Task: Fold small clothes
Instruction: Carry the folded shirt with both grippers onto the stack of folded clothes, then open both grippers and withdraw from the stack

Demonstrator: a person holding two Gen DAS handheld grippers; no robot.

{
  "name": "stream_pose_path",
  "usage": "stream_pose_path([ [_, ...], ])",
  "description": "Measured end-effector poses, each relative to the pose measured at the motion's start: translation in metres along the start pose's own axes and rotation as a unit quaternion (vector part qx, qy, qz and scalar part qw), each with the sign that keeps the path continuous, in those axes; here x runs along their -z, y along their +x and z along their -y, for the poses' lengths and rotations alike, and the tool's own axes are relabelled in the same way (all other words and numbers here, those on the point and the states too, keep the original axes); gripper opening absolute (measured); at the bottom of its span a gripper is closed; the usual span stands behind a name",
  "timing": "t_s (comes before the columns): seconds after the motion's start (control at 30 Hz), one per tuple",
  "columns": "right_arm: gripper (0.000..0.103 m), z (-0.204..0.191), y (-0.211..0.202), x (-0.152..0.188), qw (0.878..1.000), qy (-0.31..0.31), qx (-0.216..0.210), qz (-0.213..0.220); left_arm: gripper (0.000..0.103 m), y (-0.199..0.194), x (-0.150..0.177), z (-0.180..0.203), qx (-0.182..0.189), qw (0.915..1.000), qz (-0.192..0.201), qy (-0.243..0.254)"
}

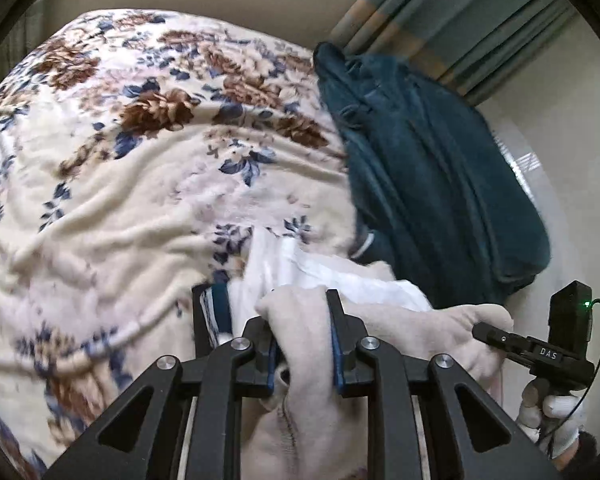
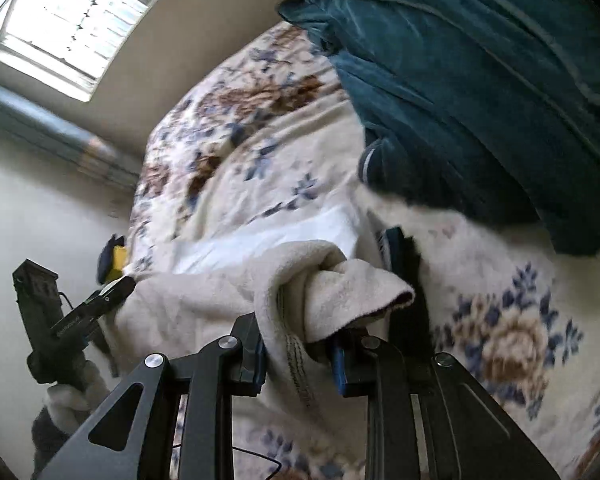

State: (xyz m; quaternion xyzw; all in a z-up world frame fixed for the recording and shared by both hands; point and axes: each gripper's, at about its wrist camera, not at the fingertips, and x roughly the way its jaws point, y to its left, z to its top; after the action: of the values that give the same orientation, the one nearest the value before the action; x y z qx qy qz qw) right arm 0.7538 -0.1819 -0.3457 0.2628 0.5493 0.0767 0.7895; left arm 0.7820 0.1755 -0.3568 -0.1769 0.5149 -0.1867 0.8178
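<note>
A cream fleece garment [image 1: 420, 328] hangs between my two grippers above the bed. My left gripper [image 1: 302, 320] is shut on one bunched end of it. My right gripper [image 2: 300, 320] is shut on the other end [image 2: 332, 288], where the cloth folds over the jaws. In the left wrist view the right gripper [image 1: 500, 338] shows at the right, biting the garment's edge. In the right wrist view the left gripper [image 2: 112, 292] shows at the left, on the same cloth. A white cloth [image 1: 296, 264] lies under the garment on the bed; it also shows in the right wrist view [image 2: 276, 236].
The bed carries a cream floral blanket [image 1: 132, 184]. A dark teal fleece garment [image 1: 428, 168] lies bunched at its edge, also in the right wrist view [image 2: 480, 80]. Teal curtains [image 1: 452, 20] and a window [image 2: 76, 20] stand behind. A yellow and dark object [image 2: 114, 260] sits by the bed edge.
</note>
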Motion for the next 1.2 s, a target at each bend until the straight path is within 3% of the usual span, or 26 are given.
stream_pose_path([
  [0.17, 0.027, 0.019, 0.032, -0.017, 1.000, 0.012, 0.020, -0.001, 0.021, 0.033, -0.013, -0.016, -0.011, 0.9995, -0.028, -0.006],
  [0.27, 0.034, 0.022, 0.043, -0.021, 0.999, 0.011, 0.040, -0.004, 0.022, 0.040, -0.013, -0.021, -0.016, 0.9988, -0.045, -0.013],
  [0.33, 0.052, 0.022, 0.045, -0.022, 0.999, 0.020, 0.049, -0.006, 0.033, 0.035, -0.011, -0.021, -0.029, 0.9985, -0.043, -0.018],
  [0.4, 0.066, 0.020, 0.033, -0.020, 0.998, 0.026, 0.065, 0.008, 0.065, 0.026, -0.010, -0.018, -0.053, 0.9979, -0.034, -0.013],
  [0.47, 0.076, 0.014, 0.019, -0.015, 0.996, 0.016, 0.089, 0.029, 0.083, 0.011, -0.005, -0.013, -0.071, 0.9974, -0.016, -0.004],
  [0.53, 0.096, 0.002, 0.001, -0.003, 0.991, -0.005, 0.126, 0.046, 0.089, -0.006, 0.005, -0.004, -0.093, 0.9956, 0.003, 0.009],
  [0.6, 0.102, -0.010, -0.015, 0.011, 0.984, -0.028, 0.165, 0.063, 0.090, -0.021, 0.018, 0.004, -0.123, 0.9921, 0.020, 0.016],
  [0.7, 0.103, -0.030, -0.033, 0.045, 0.970, -0.067, 0.222, 0.070, 0.100, -0.046, 0.052, 0.028, -0.185, 0.9814, 0.038, 0.032],
  [0.8, 0.103, -0.043, -0.050, 0.078, 0.962, -0.087, 0.247, 0.071, 0.100, -0.062, 0.083, 0.047, -0.218, 0.9746, 0.038, 0.038],
  [0.97, 0.103, -0.059, -0.092, 0.118, 0.959, -0.087, 0.254, 0.090, 0.100, -0.094, 0.120, 0.075, -0.230, 0.9714, 0.036, 0.045],
  [1.2, 0.103, -0.098, -0.188, 0.173, 0.949, -0.116, 0.262, 0.129, 0.100, -0.161, 0.151, 0.119, -0.231, 0.9699, 0.059, 0.051],
])
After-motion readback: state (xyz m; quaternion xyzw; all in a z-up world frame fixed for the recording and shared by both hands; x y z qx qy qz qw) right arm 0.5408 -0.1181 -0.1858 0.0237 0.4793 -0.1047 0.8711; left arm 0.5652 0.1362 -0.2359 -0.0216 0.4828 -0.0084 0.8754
